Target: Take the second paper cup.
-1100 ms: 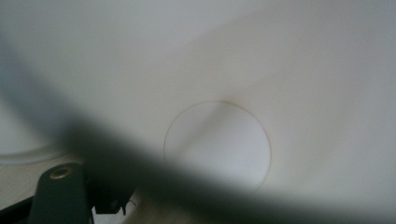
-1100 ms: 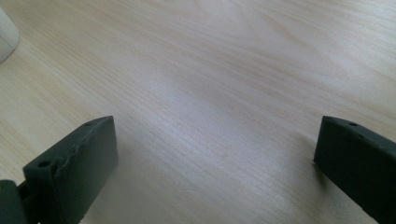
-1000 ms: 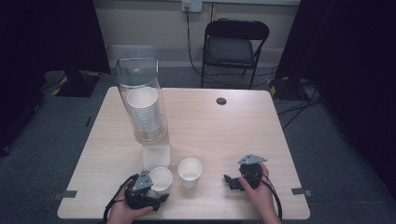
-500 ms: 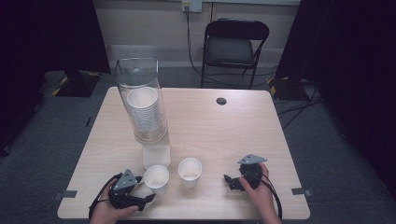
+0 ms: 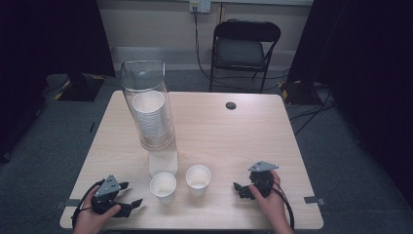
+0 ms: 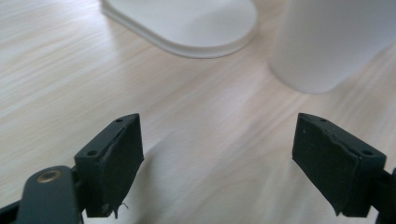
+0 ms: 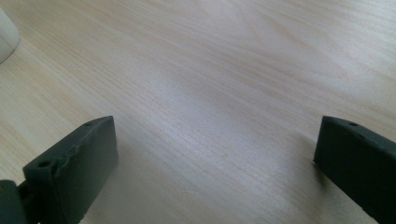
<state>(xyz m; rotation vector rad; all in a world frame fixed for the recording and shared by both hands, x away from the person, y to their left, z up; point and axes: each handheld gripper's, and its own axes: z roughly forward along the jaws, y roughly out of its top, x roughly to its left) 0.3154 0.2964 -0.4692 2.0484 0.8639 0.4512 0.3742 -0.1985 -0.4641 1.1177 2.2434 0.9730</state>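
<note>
Two white paper cups, upright and empty, stand side by side just in front of the dispenser base (image 5: 163, 162): left cup (image 5: 163, 186) directly before it, right cup (image 5: 198, 179) slightly apart to its right.

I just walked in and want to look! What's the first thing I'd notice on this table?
The tall clear plastic tube holding a stack of white paper cups, standing at the table's left. In front of it, two single white paper cups stand upright side by side, between the open black left gripper and right gripper.
</note>
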